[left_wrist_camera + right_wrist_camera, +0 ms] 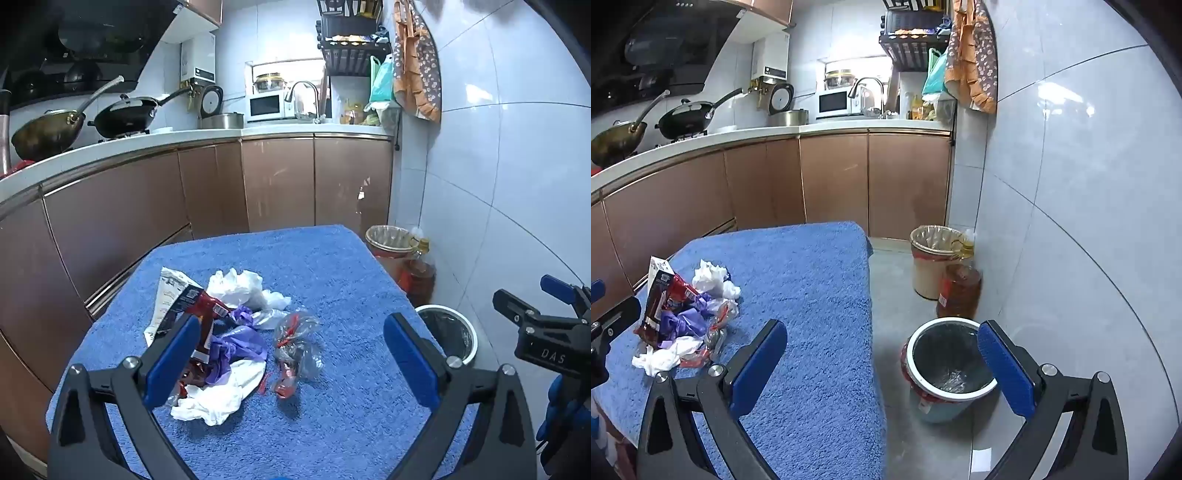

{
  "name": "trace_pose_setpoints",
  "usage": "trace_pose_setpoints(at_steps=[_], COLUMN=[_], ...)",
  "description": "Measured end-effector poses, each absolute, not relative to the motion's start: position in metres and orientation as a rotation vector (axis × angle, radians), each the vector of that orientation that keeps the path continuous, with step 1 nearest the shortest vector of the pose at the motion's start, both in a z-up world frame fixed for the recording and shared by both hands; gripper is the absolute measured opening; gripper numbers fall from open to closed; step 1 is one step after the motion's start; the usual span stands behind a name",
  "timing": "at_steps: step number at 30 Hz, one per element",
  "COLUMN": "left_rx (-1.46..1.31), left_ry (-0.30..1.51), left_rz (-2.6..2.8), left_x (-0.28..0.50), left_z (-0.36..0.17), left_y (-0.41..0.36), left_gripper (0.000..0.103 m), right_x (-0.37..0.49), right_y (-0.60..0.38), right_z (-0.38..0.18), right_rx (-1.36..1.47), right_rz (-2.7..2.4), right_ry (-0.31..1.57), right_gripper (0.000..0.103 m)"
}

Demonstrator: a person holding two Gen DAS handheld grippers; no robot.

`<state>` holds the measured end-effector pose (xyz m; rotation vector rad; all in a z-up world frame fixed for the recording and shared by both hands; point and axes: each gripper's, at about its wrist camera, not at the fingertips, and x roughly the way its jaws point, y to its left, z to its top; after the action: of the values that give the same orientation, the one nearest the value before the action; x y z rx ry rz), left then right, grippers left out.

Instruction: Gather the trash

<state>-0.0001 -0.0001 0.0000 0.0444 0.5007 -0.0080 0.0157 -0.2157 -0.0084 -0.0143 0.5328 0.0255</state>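
A heap of trash, made of crumpled white tissue, a purple bag, a red wrapper, a torn carton and clear plastic, lies on a blue towel-covered surface. It sits just ahead of the left hand-held gripper, whose blue jaws stand wide apart and hold nothing. The right hand-held gripper is also fully open and empty, off to the right of the heap. Below its right finger stands a white-rimmed bin on the floor.

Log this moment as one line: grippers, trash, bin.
left gripper: open, empty, above trash pile | right gripper: open, empty, off towel edge | trash: all on blue towel | bin: on floor beside table
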Motion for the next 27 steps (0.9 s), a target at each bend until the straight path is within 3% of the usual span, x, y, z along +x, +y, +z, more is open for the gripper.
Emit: trace_pose_setpoints(at_steps=[10, 27], left_rx=[0.053, 0.071], left_ry=[0.441, 0.447], left_rz=[0.025, 0.035], left_x=[-0.018, -0.015], left_z=[0.022, 0.012], left_y=[-0.009, -0.01], left_gripper=[0.1, 0.1], right_x=[0.002, -0.001], right_y=[-0.208, -0.214], right_z=[0.003, 0.001], right_rx=[-0.035, -0.036], right_rz=[0.022, 0.055], right_ry=[0.485, 0.454], right_gripper=[0.103, 0.103])
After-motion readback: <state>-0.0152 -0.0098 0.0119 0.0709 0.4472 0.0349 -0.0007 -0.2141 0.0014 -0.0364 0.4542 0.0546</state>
